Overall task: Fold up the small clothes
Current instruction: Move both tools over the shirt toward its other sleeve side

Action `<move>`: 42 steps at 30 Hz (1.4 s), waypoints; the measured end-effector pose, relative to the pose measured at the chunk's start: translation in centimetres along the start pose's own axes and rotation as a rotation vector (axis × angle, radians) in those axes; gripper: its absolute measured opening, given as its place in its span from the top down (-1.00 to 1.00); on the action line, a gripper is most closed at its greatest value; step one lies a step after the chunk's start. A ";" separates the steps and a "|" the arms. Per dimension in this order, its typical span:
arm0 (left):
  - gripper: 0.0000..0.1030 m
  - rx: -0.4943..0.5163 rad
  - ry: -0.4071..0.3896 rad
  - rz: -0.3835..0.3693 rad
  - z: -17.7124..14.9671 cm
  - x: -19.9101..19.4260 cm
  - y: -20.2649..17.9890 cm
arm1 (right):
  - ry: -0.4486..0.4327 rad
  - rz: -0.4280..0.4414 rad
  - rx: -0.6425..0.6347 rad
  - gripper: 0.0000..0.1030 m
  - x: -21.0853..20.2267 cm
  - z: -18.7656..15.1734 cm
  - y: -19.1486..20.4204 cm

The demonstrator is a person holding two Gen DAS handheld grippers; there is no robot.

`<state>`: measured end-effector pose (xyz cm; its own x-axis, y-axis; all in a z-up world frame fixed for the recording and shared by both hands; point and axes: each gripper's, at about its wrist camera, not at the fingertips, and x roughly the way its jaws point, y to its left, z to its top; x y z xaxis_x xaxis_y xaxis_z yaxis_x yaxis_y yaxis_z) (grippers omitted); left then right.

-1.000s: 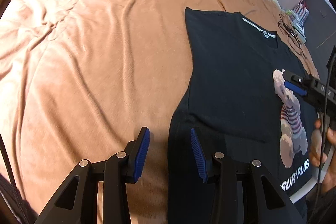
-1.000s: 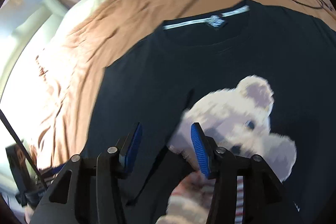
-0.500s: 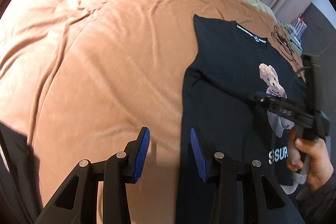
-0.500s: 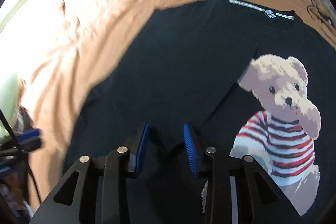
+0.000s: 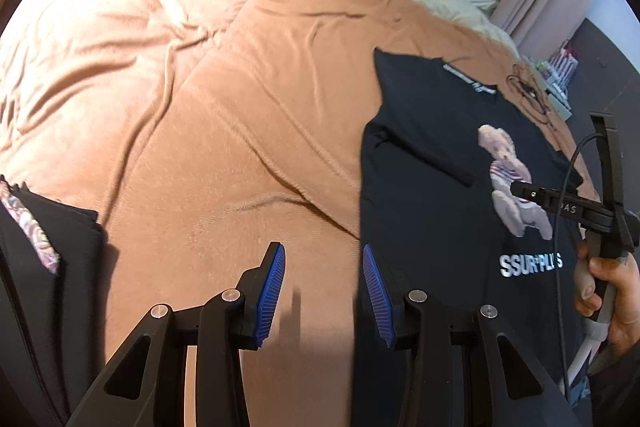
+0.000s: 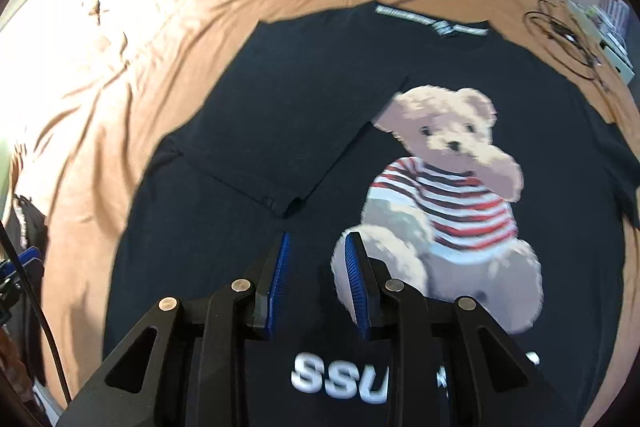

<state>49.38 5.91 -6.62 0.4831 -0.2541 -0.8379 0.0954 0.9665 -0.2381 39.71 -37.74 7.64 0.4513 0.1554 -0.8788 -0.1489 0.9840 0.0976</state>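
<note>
T-shirt [image 6: 400, 155] flat on blanket [image 6: 168, 39], sleeve [image 6: 288, 131] folded inward

Left wrist view looks down across the blanket [image 5: 224, 131] from the shirt's [image 5: 424, 211] side; right wrist view hovers close above the same shirt [image 6: 280, 115].

Left gripper [image 5: 323, 291]: jaws stood wide apart, nothing between the blue ribbed pads [image 5: 273, 289]; fingers pointed forward, level with each other.
Right gripper [image 6: 314, 275]: jaws parted, narrower than the left pair, gap empty; blue pads [image 6: 279, 277] faced each other.
Right gripper, seen from the left wrist view [image 5: 560, 203]: body extended leftward, cable trailing down from it.
Right hand [image 5: 608, 287]: wrapped around the gripper's handle, thumb on the near side, fingers curled.
</note>
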 end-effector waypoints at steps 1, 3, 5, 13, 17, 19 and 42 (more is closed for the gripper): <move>0.14 0.004 -0.008 -0.001 -0.1 -0.5 -0.1 | -0.015 0.000 -0.001 0.50 -1.3 -0.5 -0.1; 0.03 0.011 -0.026 -0.004 -0.4 -1.7 -0.6 | -0.037 0.006 0.002 0.21 -3.6 -1.5 -0.7; -0.16 0.015 -0.042 -0.006 -0.6 -2.8 -1.4 | -0.061 0.027 0.021 -0.31 -5.7 -2.5 -1.6; -0.87 0.040 -0.125 -0.007 -1.1 -6.4 -6.8 | -0.152 0.067 0.055 -0.64 -13.0 -7.0 -6.3; -0.99 0.079 -0.137 -0.017 -0.8 -6.9 -10.7 | -0.188 0.095 0.095 -0.82 -15.4 -8.6 -10.2; -0.99 0.103 -0.134 -0.048 -0.6 -6.8 -12.8 | -0.206 0.102 0.112 -0.89 -16.5 -9.5 -11.9; -0.94 0.387 -0.020 -0.110 1.3 3.3 -36.7 | -0.379 0.163 0.482 -0.98 -15.7 -17.2 -34.9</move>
<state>48.58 -30.36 -0.07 0.4682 -0.3593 -0.8073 0.4665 0.8764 -0.1195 22.71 -76.01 9.98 0.7494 0.2393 -0.6174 0.1313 0.8602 0.4928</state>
